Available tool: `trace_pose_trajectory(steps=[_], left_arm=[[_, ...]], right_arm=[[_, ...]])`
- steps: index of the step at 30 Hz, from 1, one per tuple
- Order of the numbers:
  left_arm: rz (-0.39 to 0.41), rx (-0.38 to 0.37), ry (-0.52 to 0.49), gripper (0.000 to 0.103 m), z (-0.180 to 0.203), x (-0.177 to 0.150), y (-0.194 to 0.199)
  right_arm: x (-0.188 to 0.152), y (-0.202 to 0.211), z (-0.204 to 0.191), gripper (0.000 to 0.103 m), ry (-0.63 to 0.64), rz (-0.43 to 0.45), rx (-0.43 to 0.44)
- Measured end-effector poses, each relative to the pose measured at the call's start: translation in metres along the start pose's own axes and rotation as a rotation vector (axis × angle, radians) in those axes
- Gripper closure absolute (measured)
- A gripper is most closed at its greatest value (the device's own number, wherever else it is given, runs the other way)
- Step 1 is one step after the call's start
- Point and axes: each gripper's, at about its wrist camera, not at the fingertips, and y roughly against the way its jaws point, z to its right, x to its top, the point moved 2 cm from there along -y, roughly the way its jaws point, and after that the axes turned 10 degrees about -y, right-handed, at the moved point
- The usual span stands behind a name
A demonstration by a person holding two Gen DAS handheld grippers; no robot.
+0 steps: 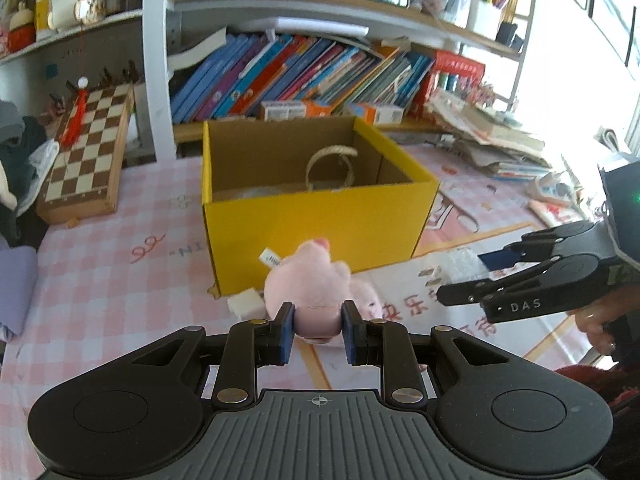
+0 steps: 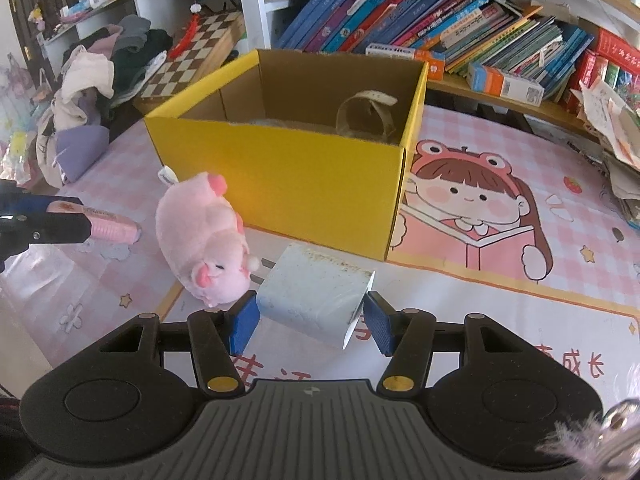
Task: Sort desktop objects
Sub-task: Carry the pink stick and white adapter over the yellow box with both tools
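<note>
A yellow cardboard box (image 1: 316,220) stands open on the pink mat, with a beige strap loop (image 1: 331,168) inside. A pink plush pig (image 1: 316,280) lies in front of it. My left gripper (image 1: 318,332) is shut on a pink tube (image 1: 318,320), held just in front of the pig. In the right wrist view the pig (image 2: 204,236) lies to the left, and the left gripper's fingers (image 2: 44,232) hold the pink tube (image 2: 112,228). My right gripper (image 2: 310,322) has its pads on both sides of a pale blue-white packet (image 2: 312,300); it also shows in the left wrist view (image 1: 476,280).
A small white block (image 1: 246,304) lies by the box's front corner. A chessboard (image 1: 88,152) leans at the back left beside a heap of clothes (image 2: 88,92). Shelves of books (image 1: 304,76) stand behind. Stacked papers (image 1: 492,136) lie at the right.
</note>
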Motion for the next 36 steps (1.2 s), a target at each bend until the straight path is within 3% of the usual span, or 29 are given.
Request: trace_pose_trajectory(steps=[21, 36], left_arm=[[0.139, -0.005, -0.022, 0.08, 0.005, 0.023, 0.02], [0.232, 0.043, -0.089, 0.08, -0.001, 0.069, 0.005]], right_arm=[[0.022, 0.028, -0.011, 0.048, 0.022, 0.078, 0.021], [0.082, 0.029, -0.015, 0.048, 0.118, 0.185, 0.042]])
